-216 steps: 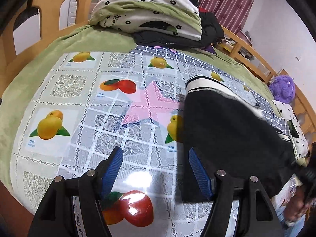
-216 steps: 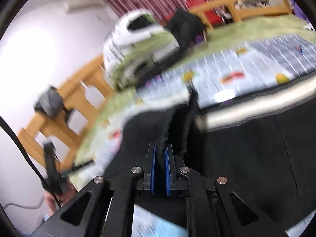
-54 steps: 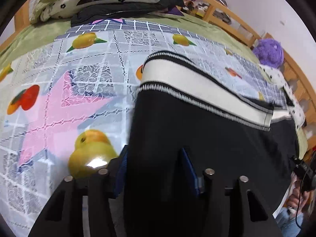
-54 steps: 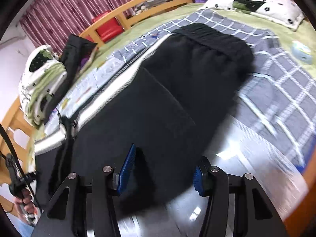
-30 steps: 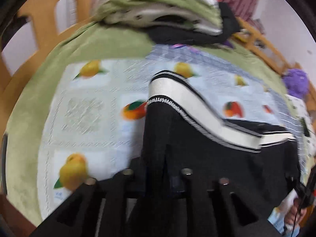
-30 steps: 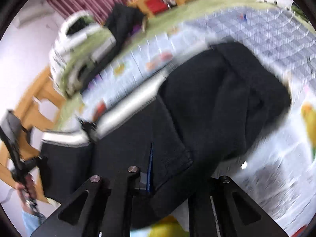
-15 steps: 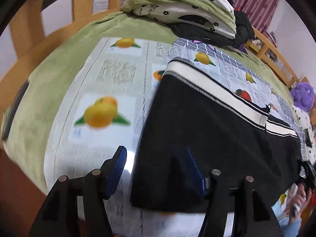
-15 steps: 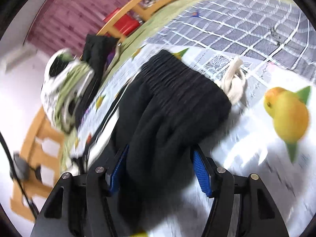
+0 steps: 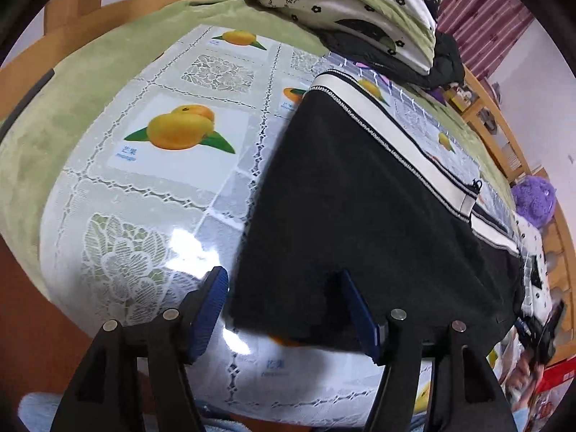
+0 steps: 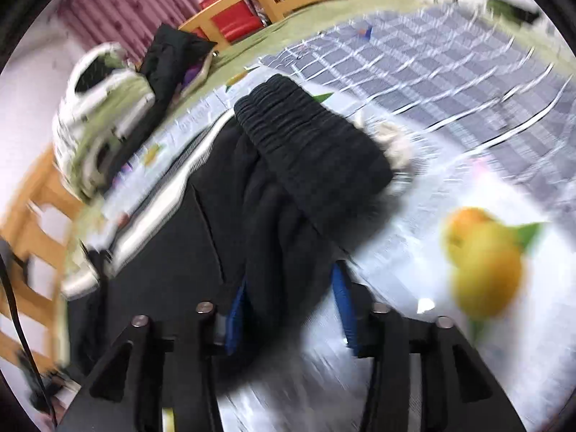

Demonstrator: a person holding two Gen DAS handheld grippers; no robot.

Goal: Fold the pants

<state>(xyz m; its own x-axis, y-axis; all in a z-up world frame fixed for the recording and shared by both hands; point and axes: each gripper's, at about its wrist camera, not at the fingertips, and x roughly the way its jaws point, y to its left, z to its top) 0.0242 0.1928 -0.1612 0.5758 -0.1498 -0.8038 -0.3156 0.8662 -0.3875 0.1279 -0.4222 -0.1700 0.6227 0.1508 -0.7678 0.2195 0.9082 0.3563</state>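
Note:
Black pants (image 9: 360, 194) with a white side stripe lie flat on the fruit-print tablecloth (image 9: 151, 180). My left gripper (image 9: 284, 309) is open at the near corner of the leg end, one finger on each side of the cloth edge. In the blurred right wrist view the ribbed black waistband (image 10: 309, 144) lies bunched with a white drawstring beside it. My right gripper (image 10: 291, 309) is open, its jaws standing either side of a fold of the pants (image 10: 273, 259).
A stack of folded bedding (image 9: 352, 10) and dark clothes (image 10: 169, 61) sits at the far side of the bed. The wooden bed frame (image 9: 72, 7) runs around the edge. A purple plush toy (image 9: 532, 198) lies at the far right.
Both grippers held the pants and carried them sideways, then opened and let go. The left gripper has backed off to the leg corner. The right view is still moving.

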